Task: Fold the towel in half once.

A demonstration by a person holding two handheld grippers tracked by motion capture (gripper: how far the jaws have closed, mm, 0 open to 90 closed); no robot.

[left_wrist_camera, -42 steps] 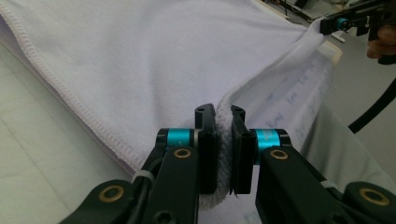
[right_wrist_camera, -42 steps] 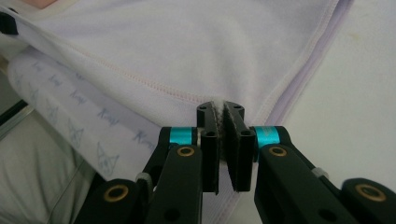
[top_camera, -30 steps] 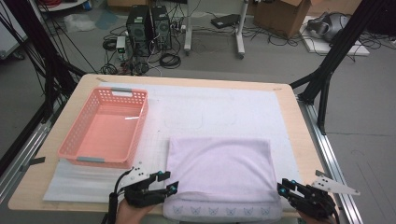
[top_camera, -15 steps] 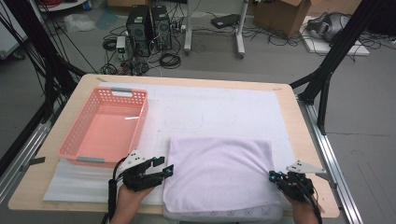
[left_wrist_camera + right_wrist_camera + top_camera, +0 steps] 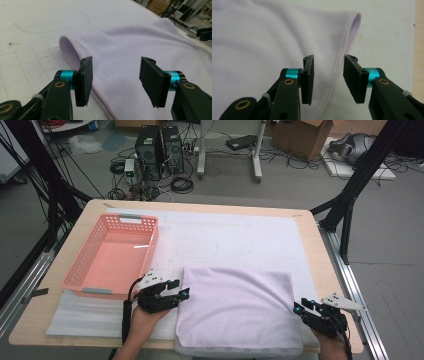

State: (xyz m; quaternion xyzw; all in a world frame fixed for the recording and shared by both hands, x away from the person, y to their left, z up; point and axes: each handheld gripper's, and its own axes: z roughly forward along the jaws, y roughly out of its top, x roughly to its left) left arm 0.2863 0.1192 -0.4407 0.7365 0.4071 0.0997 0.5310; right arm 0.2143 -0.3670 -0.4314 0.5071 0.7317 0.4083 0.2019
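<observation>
A folded lilac cloth [image 5: 237,307] lies flat on the near half of a white mat [image 5: 240,237] covering the wooden table [image 5: 310,227]; everything here is placed relative to that cloth. Farthest to its left, a pink plastic basket [image 5: 112,257] stands on the mat, clear of the cloth and of both grippers. Just off the cloth's left edge, the left gripper [image 5: 175,296] points toward it, jaws spread wide with nothing between them. The left gripper view brings out what the high view does not: the cloth's rounded fold [image 5: 68,48] and the jaws straddling its edge without touching it. At the cloth's right edge, the right gripper [image 5: 302,309] sits beside the near corner. The right gripper view shows its jaws partly open, the stitched hem [image 5: 342,62] running through the gap, ungripped. The cloth's near edge hangs past the table, cut off by the frame.
</observation>
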